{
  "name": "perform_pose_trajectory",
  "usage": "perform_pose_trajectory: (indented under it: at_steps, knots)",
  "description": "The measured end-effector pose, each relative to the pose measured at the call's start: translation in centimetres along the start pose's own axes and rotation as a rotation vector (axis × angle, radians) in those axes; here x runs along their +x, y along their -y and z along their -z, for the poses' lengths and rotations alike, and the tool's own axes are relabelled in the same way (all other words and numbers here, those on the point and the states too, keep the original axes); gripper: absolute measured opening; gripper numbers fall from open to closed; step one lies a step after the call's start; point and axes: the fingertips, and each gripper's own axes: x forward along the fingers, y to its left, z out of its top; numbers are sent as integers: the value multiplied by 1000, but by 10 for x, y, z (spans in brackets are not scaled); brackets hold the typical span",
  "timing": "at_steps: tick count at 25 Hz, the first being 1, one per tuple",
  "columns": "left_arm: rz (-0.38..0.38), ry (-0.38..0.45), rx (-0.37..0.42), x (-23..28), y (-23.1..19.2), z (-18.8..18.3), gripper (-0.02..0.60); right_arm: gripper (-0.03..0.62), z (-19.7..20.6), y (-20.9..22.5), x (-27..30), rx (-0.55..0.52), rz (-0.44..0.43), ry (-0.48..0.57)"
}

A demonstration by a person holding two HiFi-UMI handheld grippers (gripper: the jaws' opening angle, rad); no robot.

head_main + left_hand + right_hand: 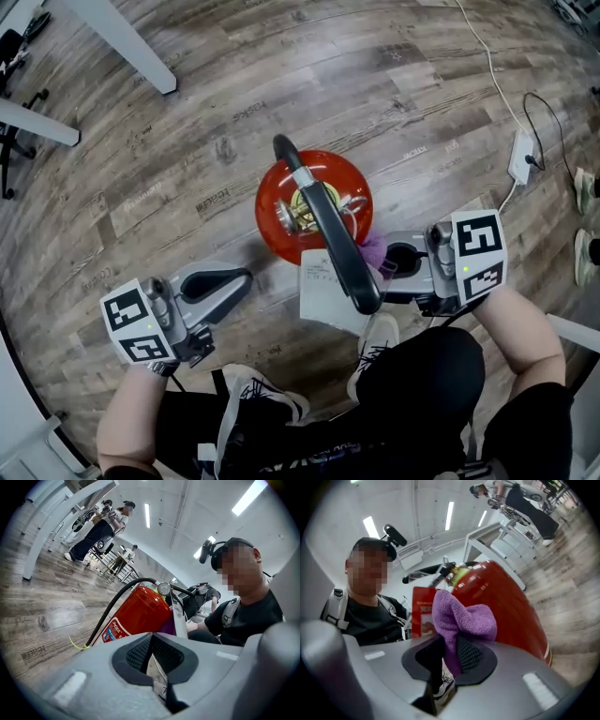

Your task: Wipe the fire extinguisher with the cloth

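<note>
A red fire extinguisher [279, 211] stands upright on the wood floor, seen from above, with a black hose [336, 242] arching over its top and a white tag [323, 292] hanging at its near side. My right gripper [401, 259] is shut on a purple cloth [375, 251], held against the extinguisher's right side. In the right gripper view the cloth [461, 616] bunches out of the jaws [447, 656] in front of the red cylinder [513, 609]. My left gripper [242, 278] is shut and empty, a short way left of the cylinder [136, 613].
White table legs [122, 42] and a chair base [11, 56] stand at the far left. A white power adapter with cables [521, 157] lies at the right, near someone's shoes [583, 192]. My own shoes [375, 342] are just below the extinguisher. Several people stand far off [98, 527].
</note>
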Motion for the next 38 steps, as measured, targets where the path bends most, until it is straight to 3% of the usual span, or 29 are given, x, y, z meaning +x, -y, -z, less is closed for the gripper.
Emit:
perform_pose_trajectory:
  at_steps: [8,13,15,20,26,33,35,38]
  knots:
    - [-11,-13,-21,-3,-5,10,0,71,131,130,21,338,164,-76]
    - [-29,-17,-31,-9,-8,14,0,71,224,219,32,516,393,-148]
    - [-36,-20,-34,-11,-9,17,0,71,233,231,35,551,426,-145]
    - [-42,-28,-36,-18,-9,21,0,71,233,228,34,564,415,-140]
    - [-11,-8,-10,-13,-1,11,0,71,151,176,2,400,352,-93]
    - [18,36,40,-6,3,-9,0,69,-45,86,-66,62,348,72]
    - [22,61,43,-2,3,-16,0,69,-96,48,-75,-80,333,56]
    - [33,78,44,-1,7,-22,0,69,-144,-31,-66,-328,236,-73]
